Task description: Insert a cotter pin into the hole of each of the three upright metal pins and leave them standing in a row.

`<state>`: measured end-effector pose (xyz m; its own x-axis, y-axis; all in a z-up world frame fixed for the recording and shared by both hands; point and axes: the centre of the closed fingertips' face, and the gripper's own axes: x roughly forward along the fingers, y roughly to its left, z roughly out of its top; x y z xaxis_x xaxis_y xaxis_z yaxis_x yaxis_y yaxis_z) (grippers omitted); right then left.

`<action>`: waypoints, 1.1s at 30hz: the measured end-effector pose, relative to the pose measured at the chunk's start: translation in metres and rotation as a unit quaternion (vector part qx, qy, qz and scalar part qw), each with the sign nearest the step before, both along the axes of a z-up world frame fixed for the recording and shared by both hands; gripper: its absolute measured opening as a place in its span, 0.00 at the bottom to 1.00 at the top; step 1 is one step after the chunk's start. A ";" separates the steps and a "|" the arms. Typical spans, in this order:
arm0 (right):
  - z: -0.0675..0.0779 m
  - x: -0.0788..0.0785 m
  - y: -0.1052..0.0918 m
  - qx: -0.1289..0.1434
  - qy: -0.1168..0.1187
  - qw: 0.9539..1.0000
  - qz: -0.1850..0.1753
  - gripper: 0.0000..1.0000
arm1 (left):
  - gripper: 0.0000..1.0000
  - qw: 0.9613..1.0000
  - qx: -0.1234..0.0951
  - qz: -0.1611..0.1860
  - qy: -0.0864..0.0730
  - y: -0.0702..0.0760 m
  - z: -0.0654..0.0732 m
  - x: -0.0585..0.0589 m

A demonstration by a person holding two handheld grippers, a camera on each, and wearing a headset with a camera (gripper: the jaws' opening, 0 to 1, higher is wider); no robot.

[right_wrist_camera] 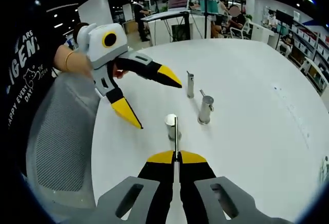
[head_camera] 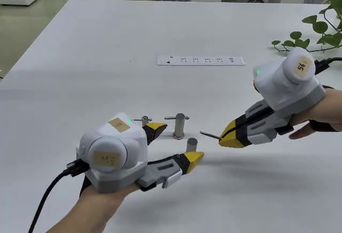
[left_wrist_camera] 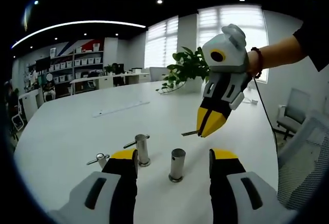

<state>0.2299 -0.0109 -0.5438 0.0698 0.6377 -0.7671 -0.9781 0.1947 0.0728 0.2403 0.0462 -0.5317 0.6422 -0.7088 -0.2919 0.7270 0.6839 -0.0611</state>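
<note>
Clamping the thin, stiff, likely slippery cotter pin (head_camera: 209, 135) by its tail, the right tongs (head_camera: 223, 139) leave its tip free; left tongs (head_camera: 178, 142) gape near the probably tip-prone bare metal pin (head_camera: 191, 145)

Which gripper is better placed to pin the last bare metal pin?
Right. The right gripper is shut on a cotter pin, its tip pointing at the bare metal pin. The left gripper is open and empty, its jaws flanking that pin.

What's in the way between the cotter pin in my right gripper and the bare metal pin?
Nothing visible. The cotter pin points straight at the bare metal pin across an open gap. The jaws of the open left gripper flank that pin, off to the sides.
</note>
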 end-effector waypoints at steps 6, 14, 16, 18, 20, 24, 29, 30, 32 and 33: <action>-0.001 0.005 -0.001 -0.005 -0.005 1.000 0.003 0.00 | 0.54 1.000 0.014 0.002 0.003 -0.005 -0.010 0.005; -0.003 0.008 -0.002 -0.008 -0.007 1.000 0.003 0.00 | 0.52 0.999 0.028 0.015 0.008 -0.007 -0.020 0.013; -0.005 0.008 -0.002 -0.012 -0.010 1.000 0.007 0.00 | 0.51 0.999 0.035 0.013 0.009 -0.009 -0.024 0.014; -0.005 0.009 -0.001 -0.014 -0.012 1.000 0.010 0.00 | 0.50 0.999 0.043 0.009 0.011 -0.011 -0.029 0.013; -0.006 0.008 0.000 -0.014 -0.011 1.000 0.013 0.00 | 0.49 0.999 0.042 0.005 0.016 -0.013 -0.033 0.013; -0.011 0.008 -0.002 -0.035 -0.021 0.999 0.029 0.00 | 0.45 0.998 0.060 0.004 0.022 -0.014 -0.043 0.013; -0.020 0.003 -0.002 -0.052 -0.023 0.997 0.053 0.00 | 0.39 0.997 0.069 0.000 0.025 -0.014 -0.049 0.013; -0.021 0.002 -0.002 -0.055 -0.022 0.997 0.055 0.00 | 0.38 0.997 0.068 -0.001 0.025 -0.014 -0.050 0.013; -0.024 0.002 -0.001 -0.057 -0.022 0.996 0.059 0.00 | 0.35 0.997 0.070 -0.004 0.024 -0.015 -0.051 0.013; -0.024 0.001 -0.001 -0.057 -0.020 0.996 0.061 0.00 | 0.35 0.997 0.071 -0.006 0.023 -0.015 -0.051 0.013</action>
<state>0.2310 -0.0122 -0.5680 0.0298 0.5516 -0.8336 -0.9967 0.0792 0.0168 0.2529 0.0307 -0.5826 0.6171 -0.6659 -0.4192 0.7344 0.6787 0.0031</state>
